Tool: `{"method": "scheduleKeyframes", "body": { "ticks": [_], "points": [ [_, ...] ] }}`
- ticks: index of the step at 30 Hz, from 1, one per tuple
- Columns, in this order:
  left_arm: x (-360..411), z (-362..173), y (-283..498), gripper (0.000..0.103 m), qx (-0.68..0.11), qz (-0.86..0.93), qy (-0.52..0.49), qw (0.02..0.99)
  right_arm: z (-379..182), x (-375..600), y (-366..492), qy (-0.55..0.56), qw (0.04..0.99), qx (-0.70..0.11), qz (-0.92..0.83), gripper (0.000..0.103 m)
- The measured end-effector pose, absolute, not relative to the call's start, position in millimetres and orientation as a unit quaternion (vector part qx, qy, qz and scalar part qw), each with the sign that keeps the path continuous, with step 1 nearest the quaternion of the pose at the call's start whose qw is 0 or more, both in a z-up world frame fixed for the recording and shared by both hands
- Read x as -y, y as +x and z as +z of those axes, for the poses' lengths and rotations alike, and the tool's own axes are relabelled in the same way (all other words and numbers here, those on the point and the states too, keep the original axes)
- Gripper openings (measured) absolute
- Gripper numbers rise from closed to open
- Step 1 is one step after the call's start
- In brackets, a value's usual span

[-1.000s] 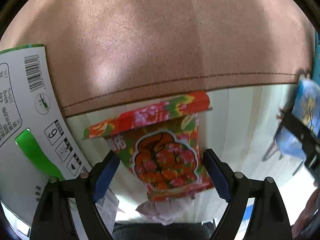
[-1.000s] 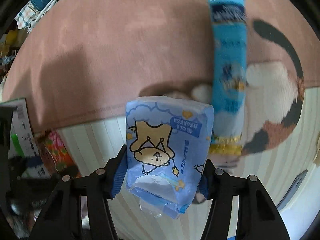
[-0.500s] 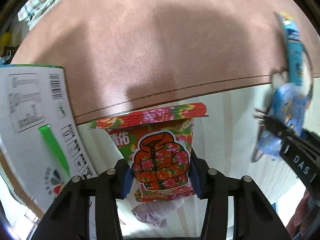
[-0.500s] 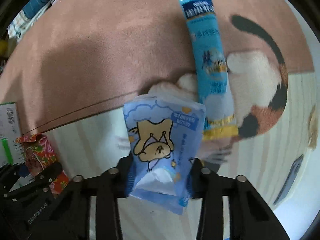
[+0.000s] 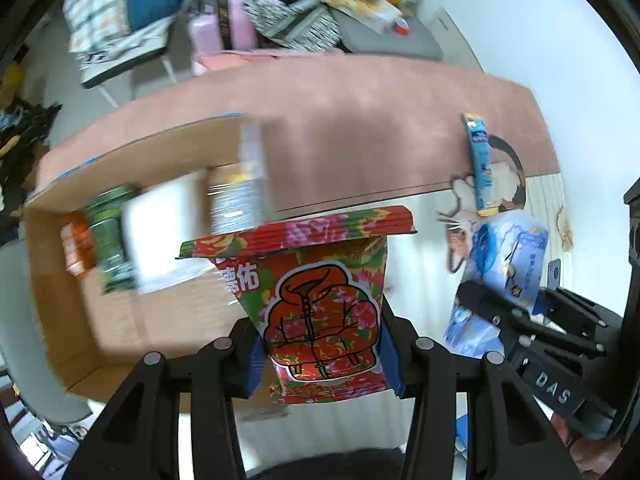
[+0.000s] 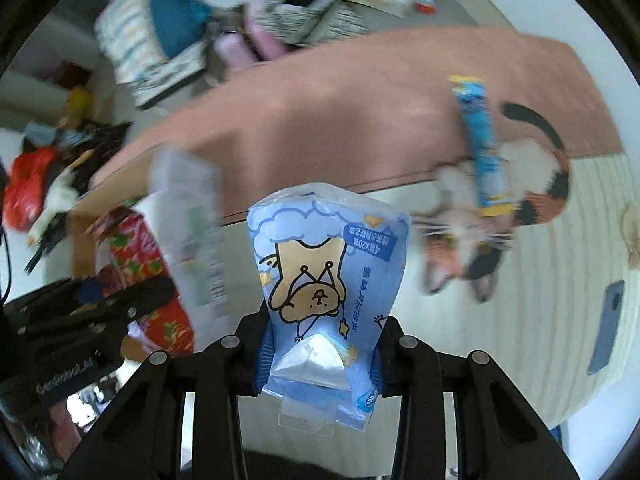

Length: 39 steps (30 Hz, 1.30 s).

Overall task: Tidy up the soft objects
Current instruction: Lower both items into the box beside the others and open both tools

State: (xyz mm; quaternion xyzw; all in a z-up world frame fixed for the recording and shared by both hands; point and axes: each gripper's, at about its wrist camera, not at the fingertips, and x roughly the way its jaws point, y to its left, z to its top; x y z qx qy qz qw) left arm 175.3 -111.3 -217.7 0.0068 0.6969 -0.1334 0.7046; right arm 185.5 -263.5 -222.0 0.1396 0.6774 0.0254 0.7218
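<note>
My left gripper point(image 5: 322, 354) is shut on a red floral tissue pack point(image 5: 320, 304) and holds it up above the floor. My right gripper point(image 6: 320, 356) is shut on a blue tissue pack with a bear print point(image 6: 324, 276), also lifted. Each gripper shows in the other's view: the right one with the blue pack point(image 5: 508, 264) to the right, the left one with the red pack point(image 6: 148, 264) to the left. An open cardboard box point(image 5: 132, 304) lies on the left, below the red pack.
The box holds a green pack point(image 5: 112, 248) and white packs point(image 5: 160, 240). A long blue tube pack point(image 6: 480, 140) lies on a cat-shaped mat point(image 6: 500, 216) at the edge of a pink rug point(image 6: 340, 120). A phone point(image 6: 608, 328) lies far right. Clutter lines the far wall.
Both grippers have lifted their packs well up from the floor and pulled back. The left gripper closed on the red pack. The box's inside has come into view.
</note>
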Motion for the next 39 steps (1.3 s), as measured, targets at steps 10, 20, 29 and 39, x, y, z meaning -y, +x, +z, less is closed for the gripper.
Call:
{"method": "scheduleKeyframes", "body": {
  "ticks": [10,20,29,39],
  "points": [
    [-97.1,-255.1,207.5,0.043,-0.756,-0.037,-0.003,0.654,-228.7,50.3,180.3,0.148,0.701,-0.679,0.158,0.04],
    [-162.4,-335.3,235.4,0.043,-0.812,-0.031,-0.021,0.582,-316.1,-46.8,194.2,0.1,0.671,-0.713,0.176,0.04],
    [-164.7,-358.9,241.4,0.048,-0.83,-0.045,-0.043,0.554,-349.9,-72.7,199.5,0.073,0.642,-0.741,0.184,0.079],
    [-163.8,-327.5,237.0,0.048,-0.805,-0.034,-0.036,0.591,-331.2,-56.5,188.5,0.053,0.66,-0.735,0.149,0.09]
  ]
}}
